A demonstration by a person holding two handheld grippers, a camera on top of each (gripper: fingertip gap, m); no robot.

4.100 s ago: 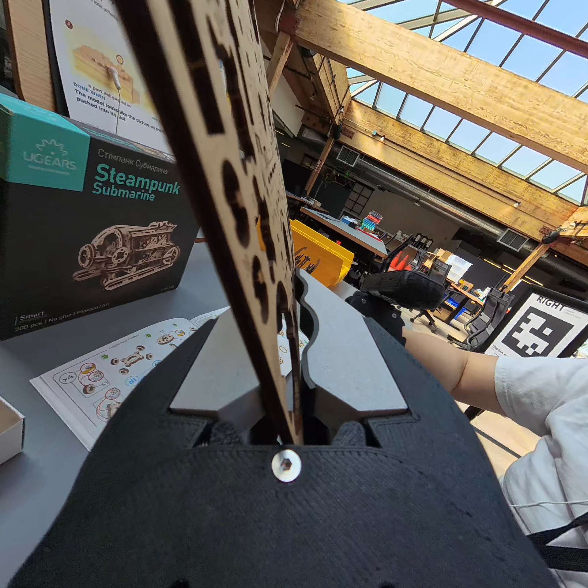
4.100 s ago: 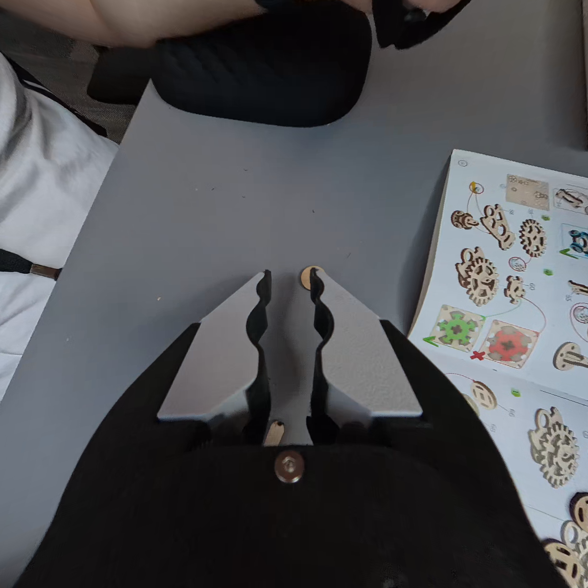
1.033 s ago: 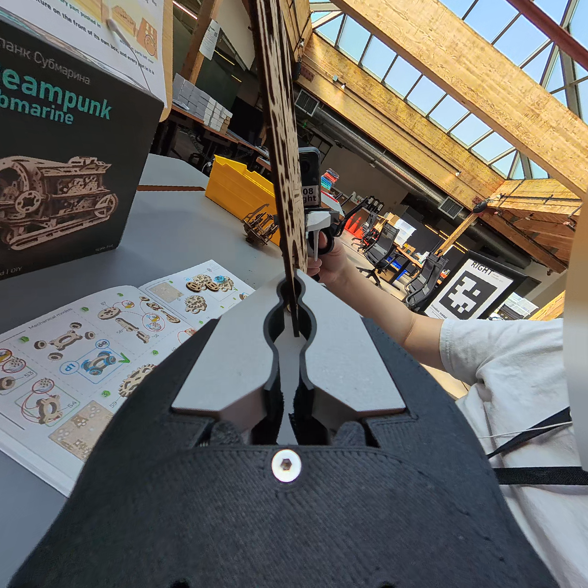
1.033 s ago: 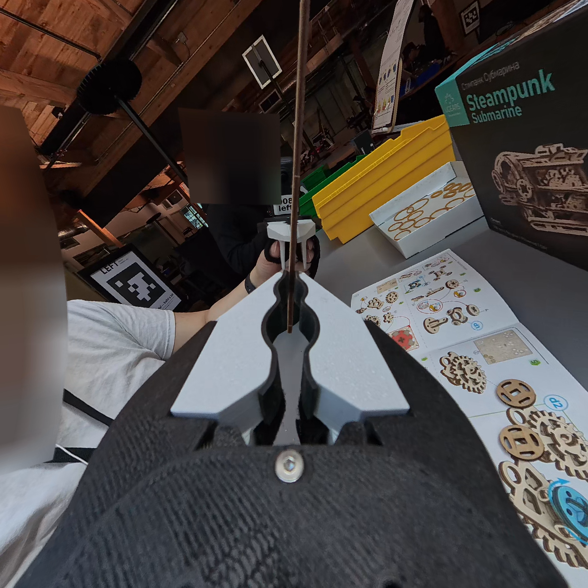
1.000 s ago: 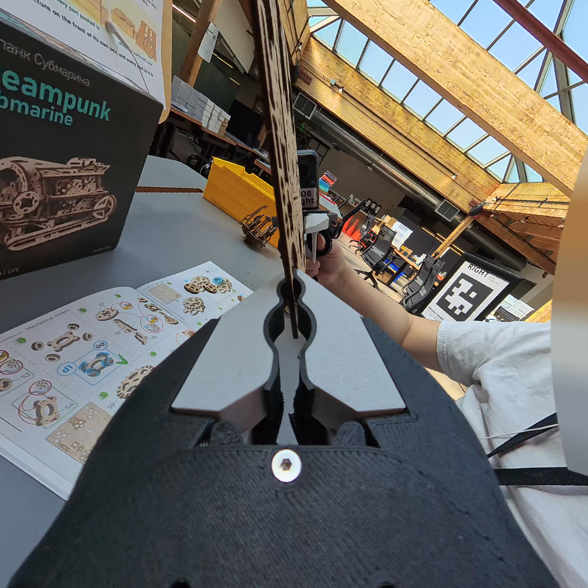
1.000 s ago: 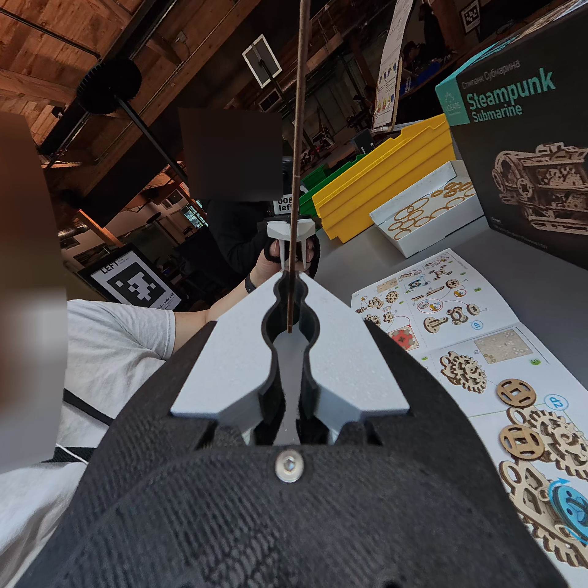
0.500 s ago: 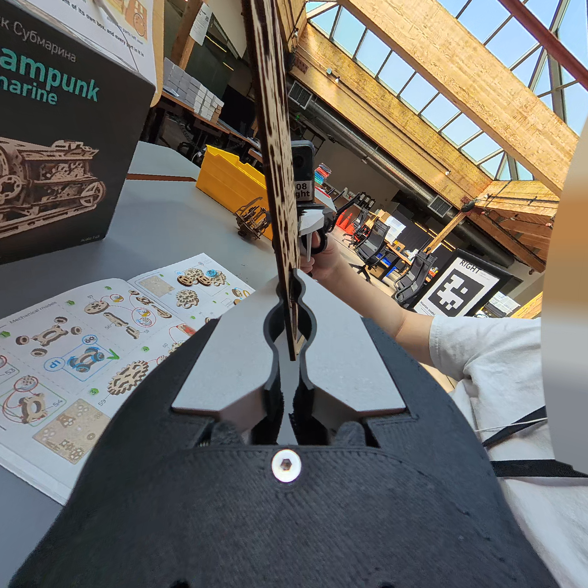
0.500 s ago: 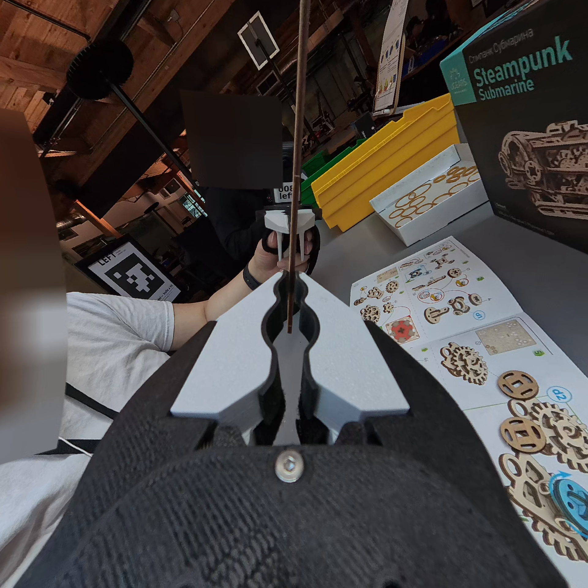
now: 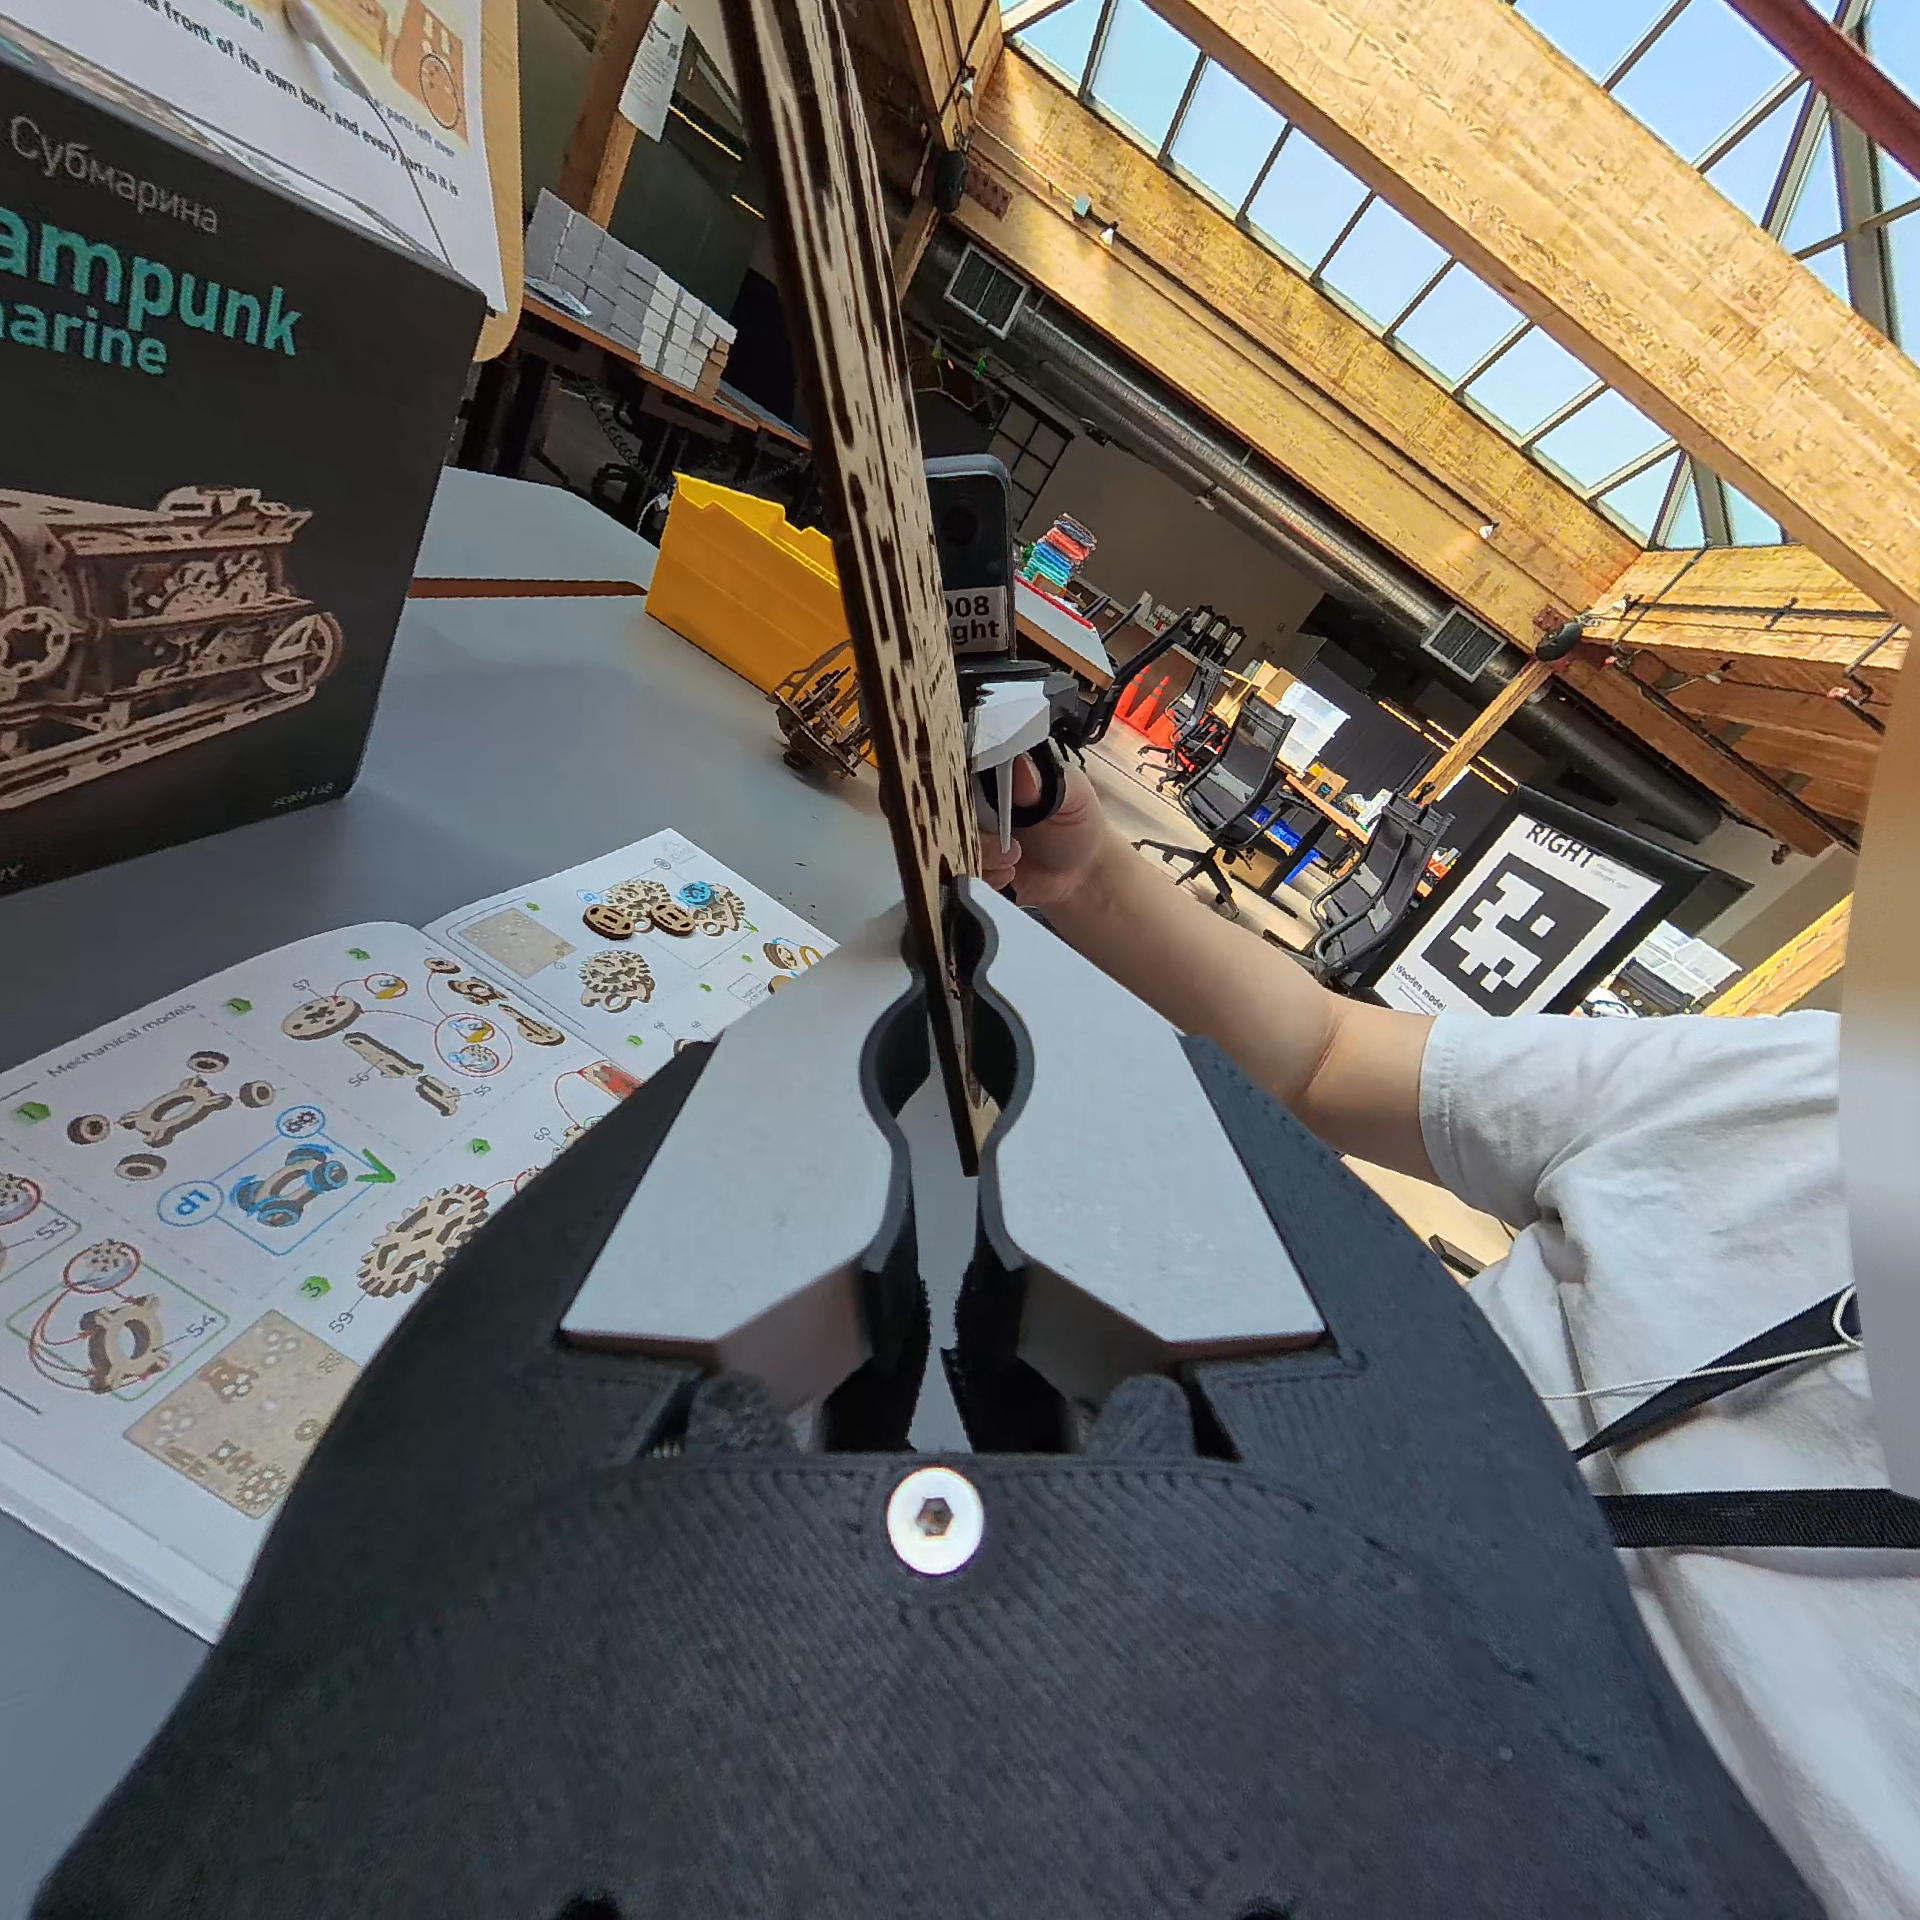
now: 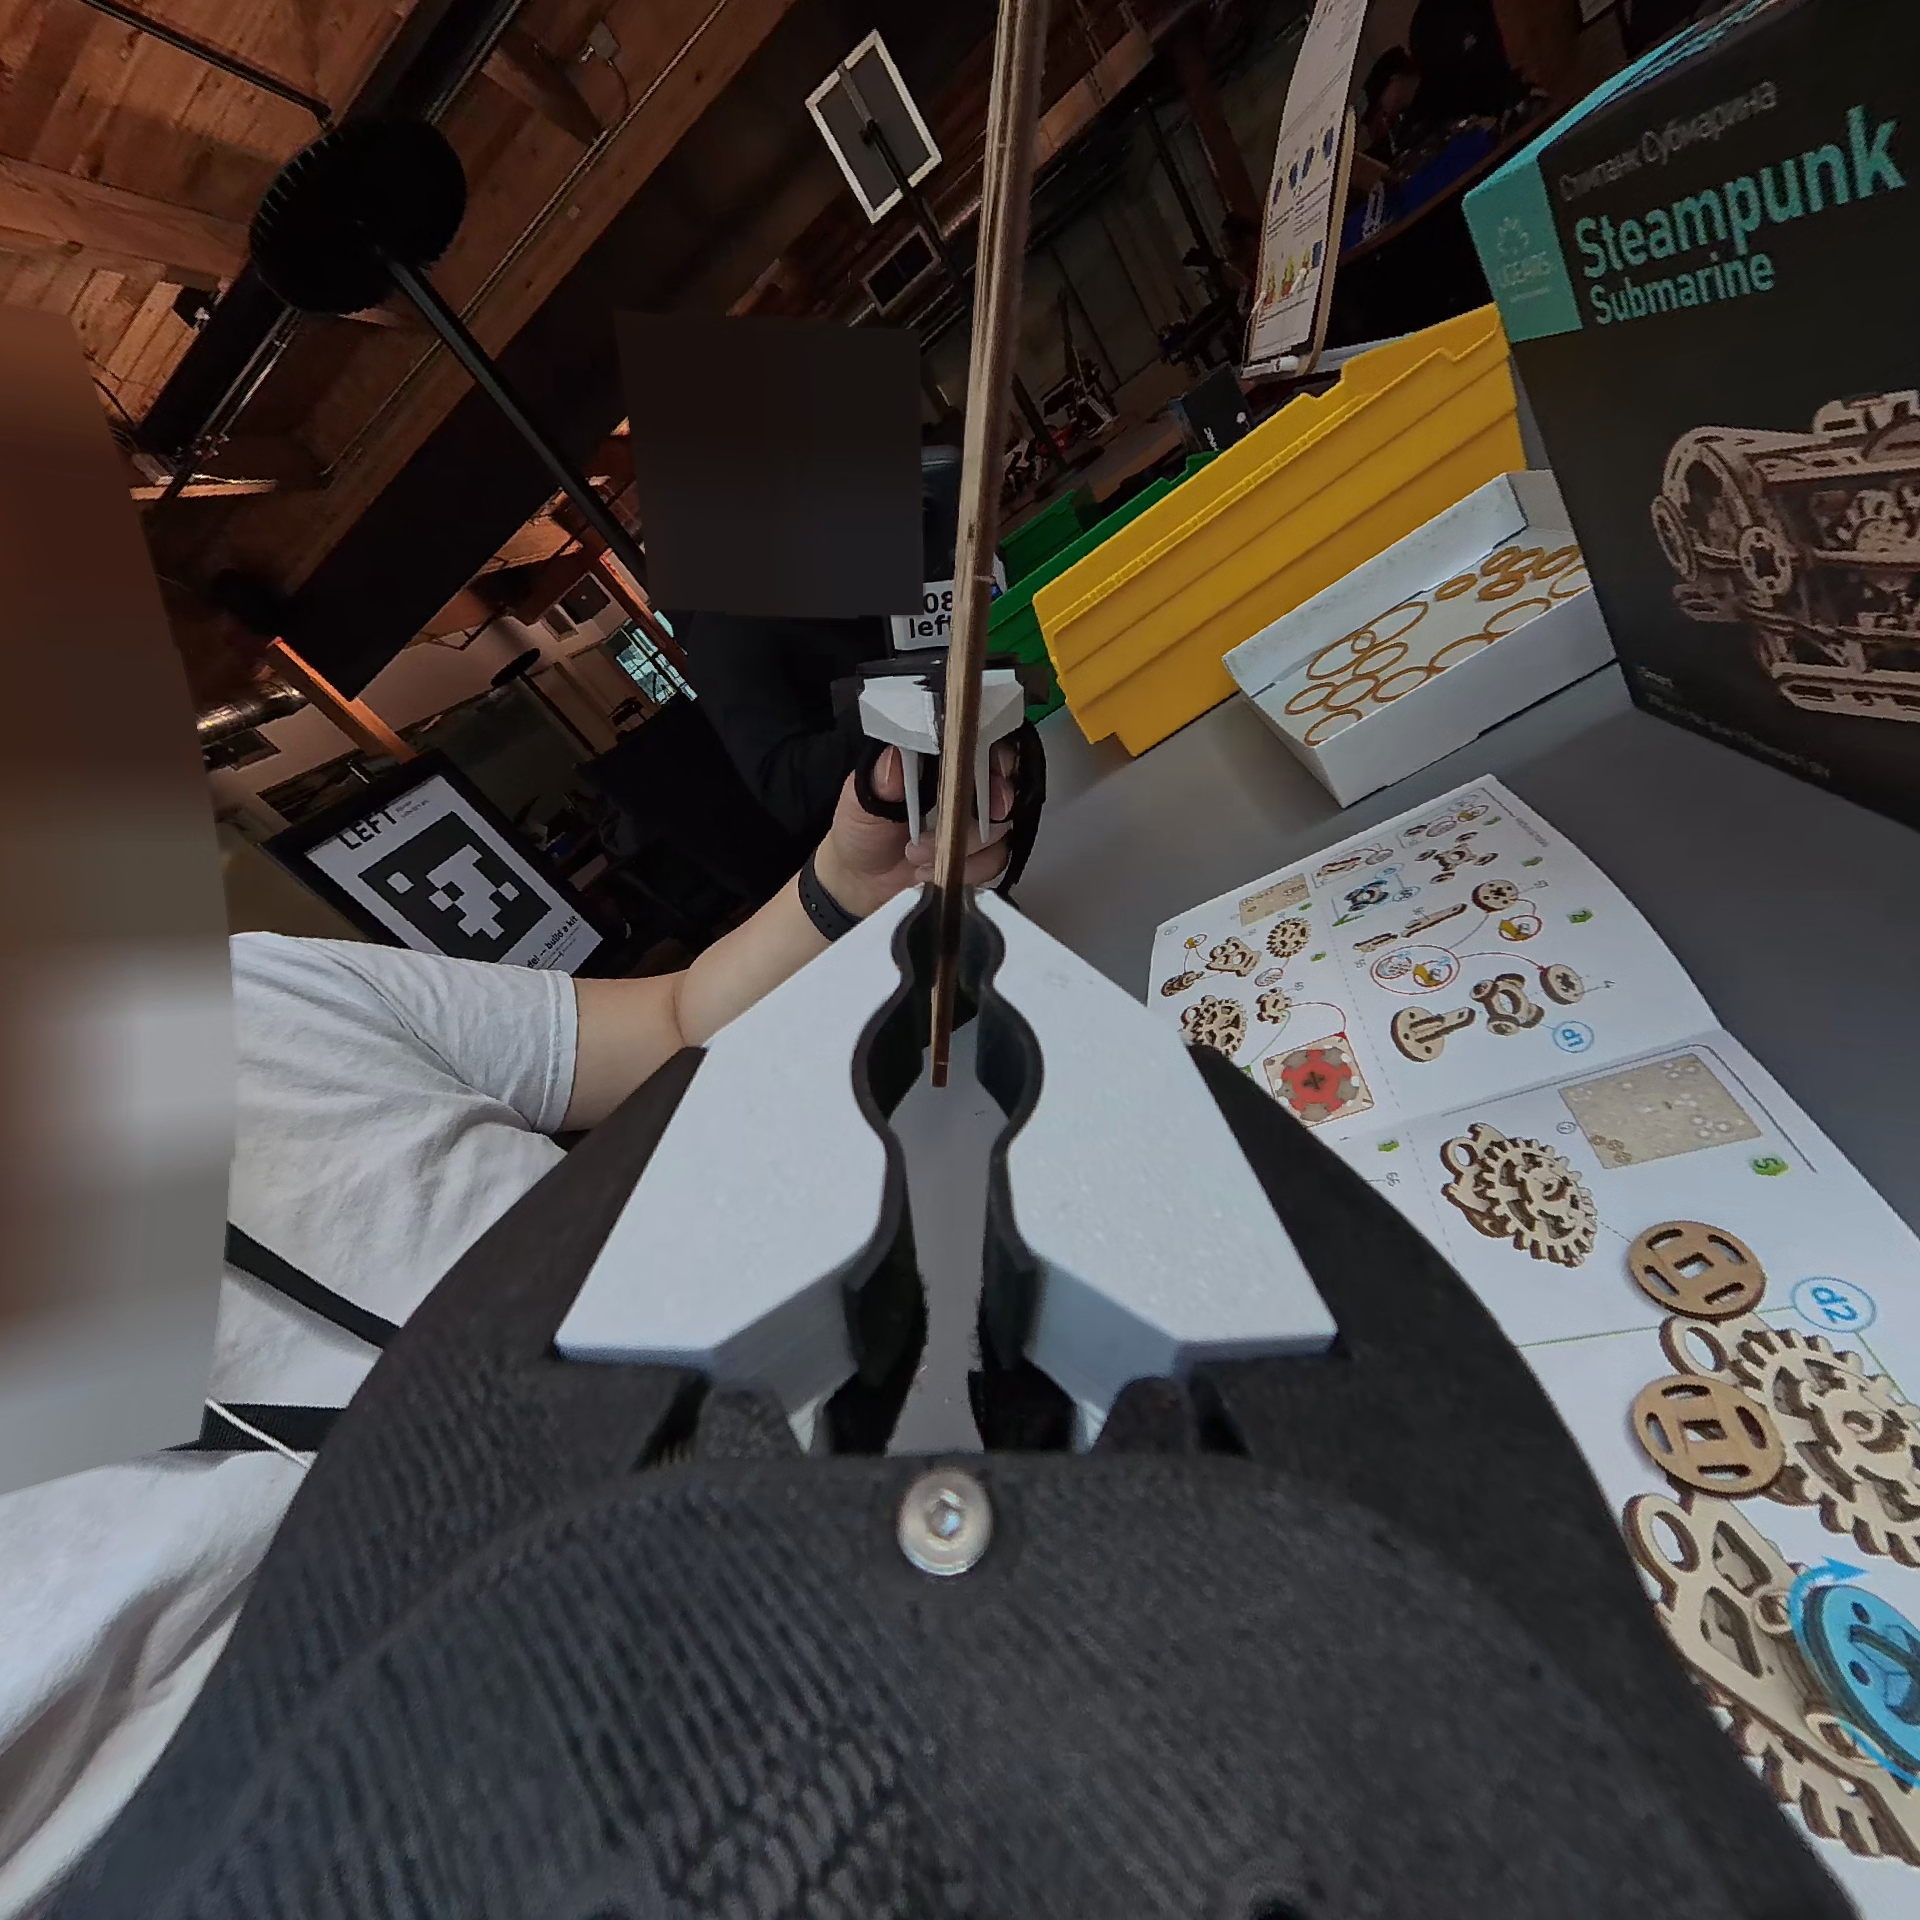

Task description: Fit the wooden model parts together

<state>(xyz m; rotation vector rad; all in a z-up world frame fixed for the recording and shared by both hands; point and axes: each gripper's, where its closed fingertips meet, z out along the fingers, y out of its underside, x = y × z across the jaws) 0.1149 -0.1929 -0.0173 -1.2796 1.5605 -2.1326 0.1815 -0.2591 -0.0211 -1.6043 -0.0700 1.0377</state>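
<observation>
Grey tabletop [image 9: 540,727] stretches beneath you, carrying a dark model-kit box [image 9: 197,499] at its far side and an open instruction booklet [image 9: 312,1122] in front of it. Yellow bins [image 10: 1278,551] sit behind a white tray [image 10: 1423,665] of wooden rings. You hold a laser-cut plywood sheet [image 9: 873,436] upright above the table, edge-on between both tools. Your left gripper [image 9: 940,904] is clamped on the sheet's lower edge, its grey fingers [image 9: 769,1122] pinching the wood at the tips. Your right gripper [image 10: 951,914] is likewise closed on the same sheet [image 10: 987,416] from the opposite side. Loose wooden gears [image 10: 1829,1423] and two slotted discs [image 10: 1696,1270] lie on the booklet's near page [image 10: 1621,1039]. A small assembled wooden model [image 9: 821,717] stands beside the yellow bin [image 9: 748,592].
</observation>
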